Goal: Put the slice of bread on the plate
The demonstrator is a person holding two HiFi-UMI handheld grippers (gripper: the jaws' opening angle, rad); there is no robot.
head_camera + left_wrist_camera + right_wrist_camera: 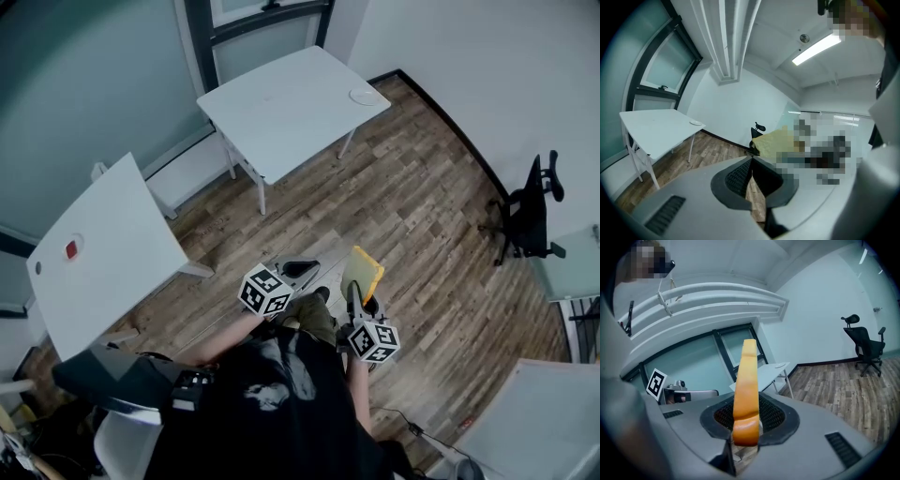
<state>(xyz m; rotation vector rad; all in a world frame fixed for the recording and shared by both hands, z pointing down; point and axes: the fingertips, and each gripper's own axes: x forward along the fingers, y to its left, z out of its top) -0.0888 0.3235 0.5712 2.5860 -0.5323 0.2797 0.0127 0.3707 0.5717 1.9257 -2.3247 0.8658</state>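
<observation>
A: At the far right corner of the white table (281, 112), is that the plate (366, 95)?

B: Yep, small white plate, right by that corner. The slice of bread (362, 270) is well apart from it, up in the air over the wood floor (422, 197), just in front of the person.

A: Held by which tongs?

B: Right gripper (359, 294). Its own view shows the jaws clamped on the slice's lower end, w/ the pads pressing both flat faces.

A: Which way does the slice point?

B: Long axis runs up and away from the jaws, approx. in line w/ the gripper. The right gripper view sees it edge-on, as a narrow orange-yellow strip w/ a slight lean. Free end is the top. In the head view its broad yellow face shows, and the free end points toward the table w/ the plate.

A: And the left gripper (305, 269)?

B: Jaws closed, pads meeting on each other. It's held level w/ the right one, just beside it.

A: Other stuff?

B: Black office chair (525, 211) by the right wall. A 2nd white table (103, 253) at left carries a small red item (71, 249) near its left edge; can't tell what it is.
</observation>
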